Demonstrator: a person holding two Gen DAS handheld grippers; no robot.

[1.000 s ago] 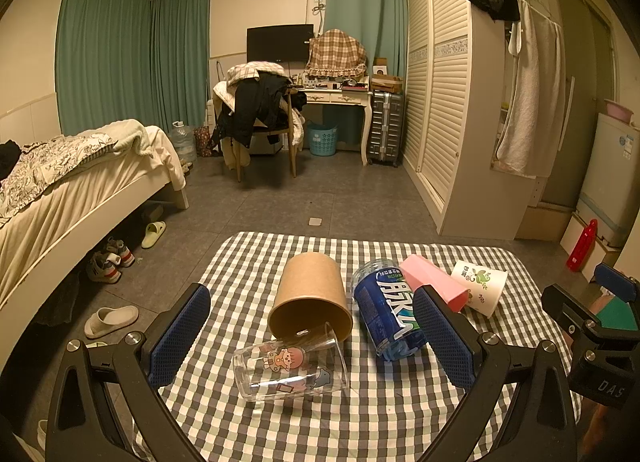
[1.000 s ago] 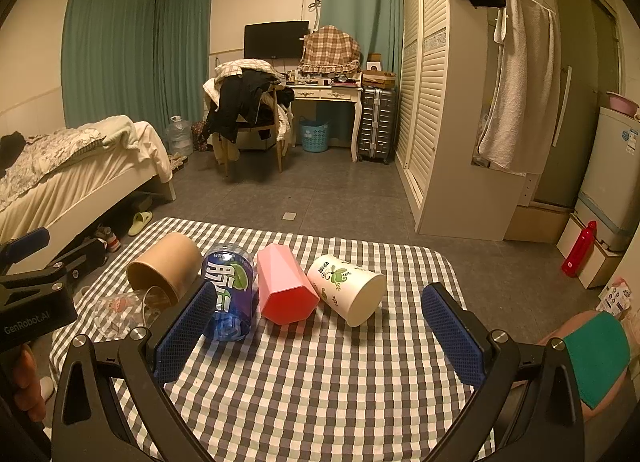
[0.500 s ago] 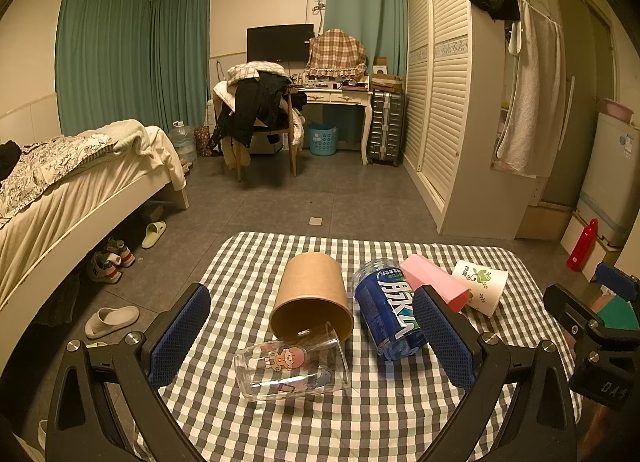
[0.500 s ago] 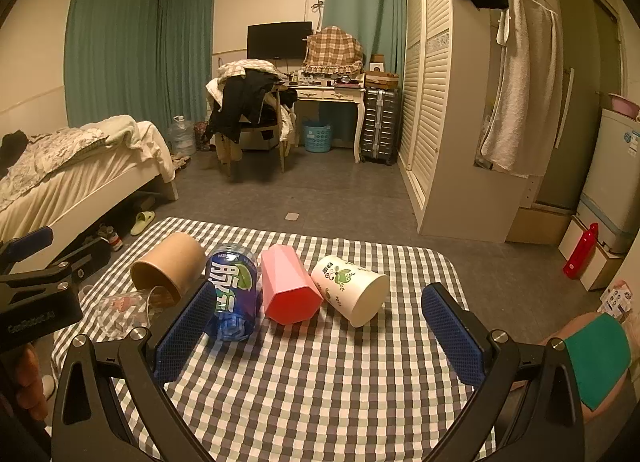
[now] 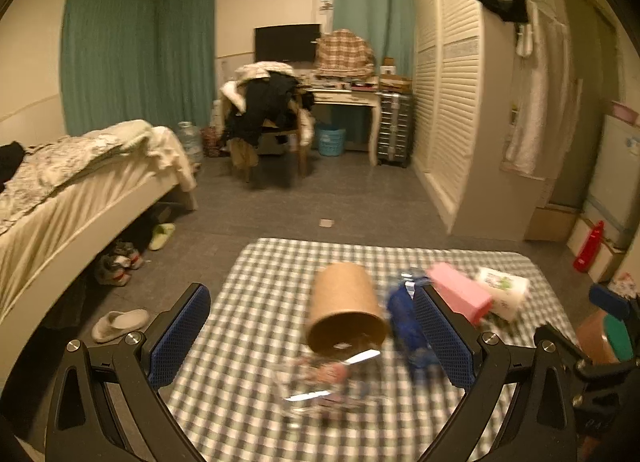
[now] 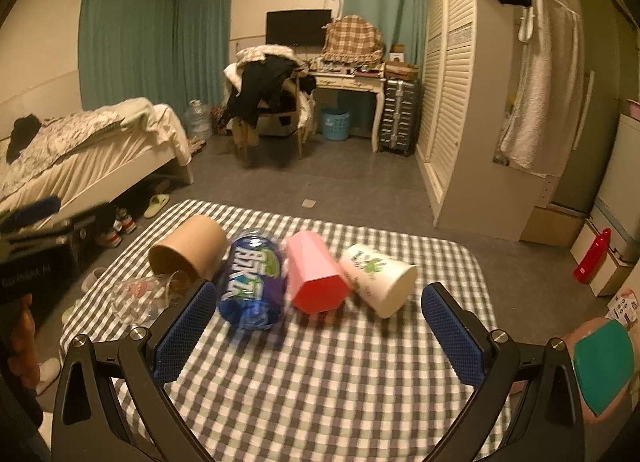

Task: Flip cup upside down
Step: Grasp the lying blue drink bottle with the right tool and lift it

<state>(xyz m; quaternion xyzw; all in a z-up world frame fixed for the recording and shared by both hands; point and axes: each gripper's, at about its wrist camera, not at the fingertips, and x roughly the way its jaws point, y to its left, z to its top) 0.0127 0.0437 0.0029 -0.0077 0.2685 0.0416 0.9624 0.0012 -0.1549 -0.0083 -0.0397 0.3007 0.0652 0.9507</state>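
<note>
Several cups lie on their sides on the checkered tablecloth (image 6: 320,382). From left: a clear glass cup (image 6: 140,296) (image 5: 328,386), a brown paper cup (image 6: 188,248) (image 5: 346,312), a blue cup (image 6: 252,282) (image 5: 408,322), a pink cup (image 6: 314,278) (image 5: 460,296) and a white paper cup (image 6: 378,276) (image 5: 504,288). My left gripper (image 5: 312,336) is open and empty, low over the glass and brown cups. My right gripper (image 6: 316,332) is open and empty, just in front of the blue, pink and white cups.
The table stands in a bedroom. A bed (image 6: 80,158) is on the left with shoes (image 5: 118,260) under it. A wardrobe (image 6: 452,102) is on the right. A chair piled with clothes (image 6: 268,98) and a desk (image 6: 348,82) stand at the back.
Both grippers have moved forward and lower toward the cups. The left wrist view is blurred by motion. The cups have not moved.
</note>
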